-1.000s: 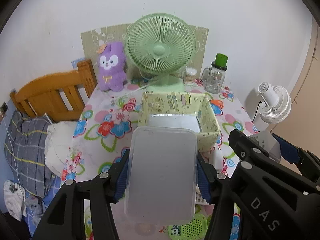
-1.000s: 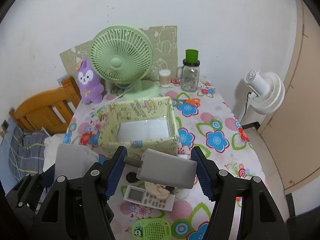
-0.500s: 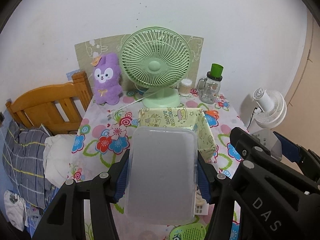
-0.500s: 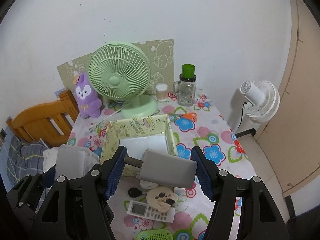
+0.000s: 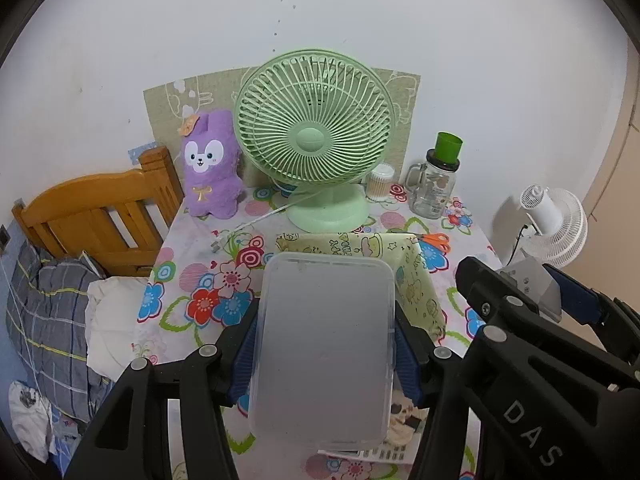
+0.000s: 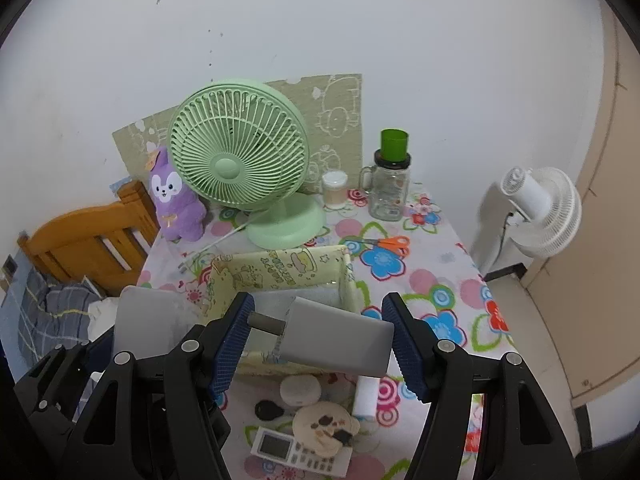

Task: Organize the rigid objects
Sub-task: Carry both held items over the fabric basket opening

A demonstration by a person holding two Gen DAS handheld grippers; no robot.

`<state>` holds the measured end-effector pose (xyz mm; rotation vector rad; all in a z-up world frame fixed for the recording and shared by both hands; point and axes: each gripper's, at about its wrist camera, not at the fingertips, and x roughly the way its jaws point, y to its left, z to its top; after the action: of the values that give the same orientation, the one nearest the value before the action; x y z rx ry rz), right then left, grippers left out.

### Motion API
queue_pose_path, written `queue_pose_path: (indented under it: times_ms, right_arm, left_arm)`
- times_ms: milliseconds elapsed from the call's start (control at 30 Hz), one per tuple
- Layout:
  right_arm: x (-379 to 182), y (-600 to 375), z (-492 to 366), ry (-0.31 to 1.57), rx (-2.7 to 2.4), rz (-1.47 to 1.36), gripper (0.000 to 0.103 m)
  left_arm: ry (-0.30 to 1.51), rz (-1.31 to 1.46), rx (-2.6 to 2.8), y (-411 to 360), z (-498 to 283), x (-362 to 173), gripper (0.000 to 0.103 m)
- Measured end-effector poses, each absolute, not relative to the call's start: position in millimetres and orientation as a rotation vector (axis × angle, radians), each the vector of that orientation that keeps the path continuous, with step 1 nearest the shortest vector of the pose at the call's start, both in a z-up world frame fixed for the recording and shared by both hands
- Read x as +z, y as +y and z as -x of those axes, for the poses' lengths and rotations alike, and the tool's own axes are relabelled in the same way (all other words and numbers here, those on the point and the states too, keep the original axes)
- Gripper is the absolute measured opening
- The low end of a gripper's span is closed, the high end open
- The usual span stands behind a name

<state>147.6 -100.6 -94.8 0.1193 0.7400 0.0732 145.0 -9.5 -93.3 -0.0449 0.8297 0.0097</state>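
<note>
My left gripper [image 5: 325, 356] is shut on a frosted translucent plastic box [image 5: 326, 312], held flat above the near part of the table; it hides most of the yellow patterned storage bin [image 5: 416, 280] behind it. In the right wrist view, my right gripper [image 6: 320, 340] is shut on a grey rectangular block [image 6: 340, 340] with a short stub against the left pad. It hangs over the near wall of the yellow bin [image 6: 280, 268], whose white bottom shows. The frosted box [image 6: 148, 320] appears at left there. The grey block [image 5: 532, 284] shows at right in the left wrist view.
Behind the bin stand a green fan [image 6: 240, 160], a purple plush [image 6: 176, 200], a swab pot [image 6: 334, 190] and a glass jar [image 6: 388, 188]; orange scissors [image 6: 386, 243] lie near. A remote [image 6: 296, 452], round discs and a black fob lie at the table's front. White floor fan [image 6: 536, 208] right, wooden headboard [image 5: 92, 216] left.
Both grippers have drawn back from the wall and bin, keeping their loads. The fan and bin look smaller and farther, and more of the table front shows.
</note>
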Motion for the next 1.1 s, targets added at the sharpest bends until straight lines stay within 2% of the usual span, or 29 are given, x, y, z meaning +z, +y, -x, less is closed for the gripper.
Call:
queue_pose_path:
  times_ms: [1100]
  right_arm:
    - [-170,-87,-301,0.809,0.183,-0.080,0.069]
  left_arm:
    - [0.925,0.071,0.097,0,-279,-175,0.060]
